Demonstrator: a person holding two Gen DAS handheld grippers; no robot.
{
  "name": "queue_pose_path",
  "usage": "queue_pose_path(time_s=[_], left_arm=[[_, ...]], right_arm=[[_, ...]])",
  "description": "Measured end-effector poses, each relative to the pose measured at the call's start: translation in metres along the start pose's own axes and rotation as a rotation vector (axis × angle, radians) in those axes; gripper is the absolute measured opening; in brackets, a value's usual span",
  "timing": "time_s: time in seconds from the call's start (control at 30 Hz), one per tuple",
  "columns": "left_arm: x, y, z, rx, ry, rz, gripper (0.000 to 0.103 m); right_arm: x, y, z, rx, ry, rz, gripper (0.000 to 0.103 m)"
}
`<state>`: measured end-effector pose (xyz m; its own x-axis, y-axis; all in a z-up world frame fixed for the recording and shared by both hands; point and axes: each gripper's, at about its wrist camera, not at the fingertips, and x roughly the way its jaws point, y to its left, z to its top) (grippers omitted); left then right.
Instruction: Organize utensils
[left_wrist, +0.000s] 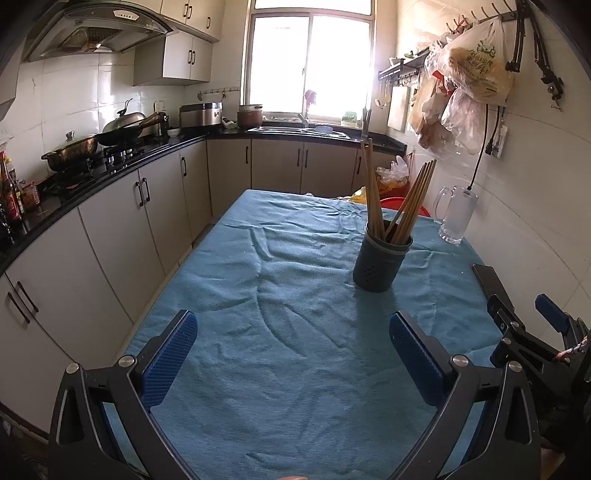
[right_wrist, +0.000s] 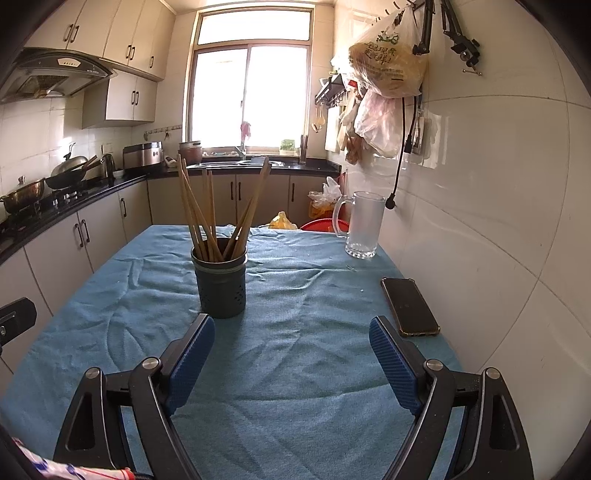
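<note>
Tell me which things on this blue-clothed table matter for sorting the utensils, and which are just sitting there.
Part of the job:
- long wooden chopsticks, standing splayed in the holder
- dark grey perforated cylindrical utensil holder

Just lying about:
- empty clear glass mug with handle, near the wall
- black smartphone, flat beside the wall
- blue wrinkled tablecloth

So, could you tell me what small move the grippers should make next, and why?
Probably none beyond drawing both back: the chopsticks all stand in the dark holder, no utensil lies loose on the blue cloth, and the left gripper and right gripper are open with nothing between them.
</note>
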<state>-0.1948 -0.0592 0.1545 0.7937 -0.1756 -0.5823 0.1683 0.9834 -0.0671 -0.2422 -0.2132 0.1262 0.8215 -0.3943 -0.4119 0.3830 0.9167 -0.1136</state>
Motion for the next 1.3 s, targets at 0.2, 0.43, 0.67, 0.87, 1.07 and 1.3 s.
queue_pose_path(time_s=[0.2,0.43,0.67,0.87,1.07,1.3], left_arm=[[0.0,0.006,-0.002,-0.019,0.006,-0.003,0.103],[0.007,0.014,-0.006,-0.033,0.024,0.011,0.103],[0.012,0.02,-0.009,-0.036,0.037,0.016,0.103],[0.015,0.023,-0.011,-0.05,0.047,0.008,0.103],[0.017,0.022,-0.012,-0.052,0.057,0.009,0.103],[0.027,0.017,-0.015,-0.055,0.088,0.009,0.103]], right_arm=[[-0.003,0.007,0.001,-0.02,-0.003,-0.005,0.09],[0.002,0.018,0.002,-0.049,0.03,-0.002,0.09],[0.002,0.029,0.0,-0.072,0.043,0.004,0.09],[-0.002,0.034,0.0,-0.089,0.029,-0.002,0.09],[0.003,0.031,-0.002,-0.071,0.051,0.004,0.091],[0.013,0.031,-0.009,-0.071,0.079,0.02,0.091]])
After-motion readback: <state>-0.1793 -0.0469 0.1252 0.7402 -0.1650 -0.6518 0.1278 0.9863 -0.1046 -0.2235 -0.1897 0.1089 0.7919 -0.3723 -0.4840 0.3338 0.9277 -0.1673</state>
